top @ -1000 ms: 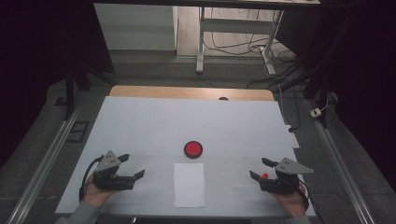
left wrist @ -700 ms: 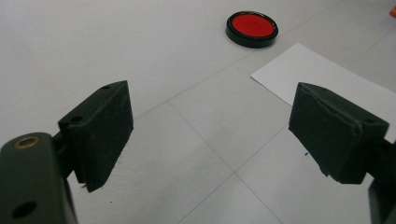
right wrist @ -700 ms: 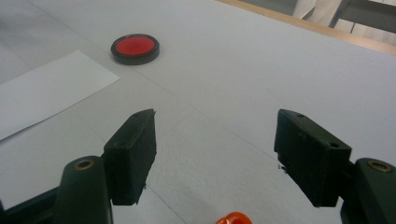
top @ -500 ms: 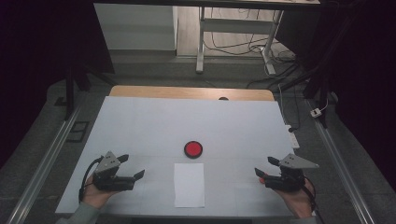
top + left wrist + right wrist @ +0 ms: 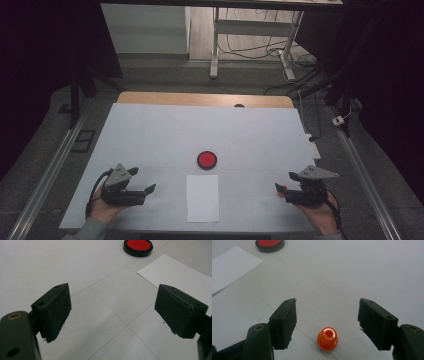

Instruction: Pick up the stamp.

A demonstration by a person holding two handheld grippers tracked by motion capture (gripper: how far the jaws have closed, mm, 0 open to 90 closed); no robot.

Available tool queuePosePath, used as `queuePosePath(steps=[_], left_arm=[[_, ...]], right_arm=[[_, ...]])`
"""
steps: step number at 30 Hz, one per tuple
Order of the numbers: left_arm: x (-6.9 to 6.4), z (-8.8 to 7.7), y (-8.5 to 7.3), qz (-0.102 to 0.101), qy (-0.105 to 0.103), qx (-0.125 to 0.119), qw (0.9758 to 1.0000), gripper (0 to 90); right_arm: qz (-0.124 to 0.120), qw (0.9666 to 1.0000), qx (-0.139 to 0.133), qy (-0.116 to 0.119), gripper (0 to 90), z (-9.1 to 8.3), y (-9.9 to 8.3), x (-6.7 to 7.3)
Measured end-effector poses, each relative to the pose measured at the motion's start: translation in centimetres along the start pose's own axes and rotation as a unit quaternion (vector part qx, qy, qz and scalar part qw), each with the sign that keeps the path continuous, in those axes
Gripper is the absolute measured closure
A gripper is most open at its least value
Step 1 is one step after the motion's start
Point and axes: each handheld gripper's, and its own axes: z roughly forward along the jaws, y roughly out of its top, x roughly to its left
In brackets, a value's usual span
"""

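Fingers (image 5: pixel 284 322) of right gripper (image 5: pixel 327 323) spread wide, small orange stamp (image 5: pixel 327 338) standing upright between them, untouched.
Landmark: white paper sheet (image 5: pixel 202 197) on table (image 5: pixel 160 135). Stamp well right of sheet; red ink pad (image 5: pixel 206 159) just beyond its far edge; left gripper (image 5: pixel 112 312), also released, hovers left of sheet, holding nothing.

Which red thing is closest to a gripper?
The little orange-red stamp, standing between the right gripper's open jaws. The round red ink pad sits farther off, mid-table.
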Motion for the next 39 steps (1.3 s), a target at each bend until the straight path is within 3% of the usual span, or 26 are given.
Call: queuePosePath(steps=[11, 24, 39], left_arm=[[-0.1, 0.1, -0.1, 0.0, 0.0, 0.001, 1.0, 13.8], [0.0, 0.2, -0.2, 0.001, 0.001, 0.005, 1.0, 13.9], [0.1, 0.4, -0.4, 0.002, 0.0, 0.012, 0.9999, 13.9]], right_arm=[[0.002, 0.9998, 0.017, -0.006, 35.0, 0.5, -1.1, -0.4], [-0.016, 0.9994, 0.03, -0.002, 53.1, 1.2, -1.8, -0.2], [-0.013, 0.9992, 0.037, 0.006, 72.0, 1.5, -2.2, -0.5]])
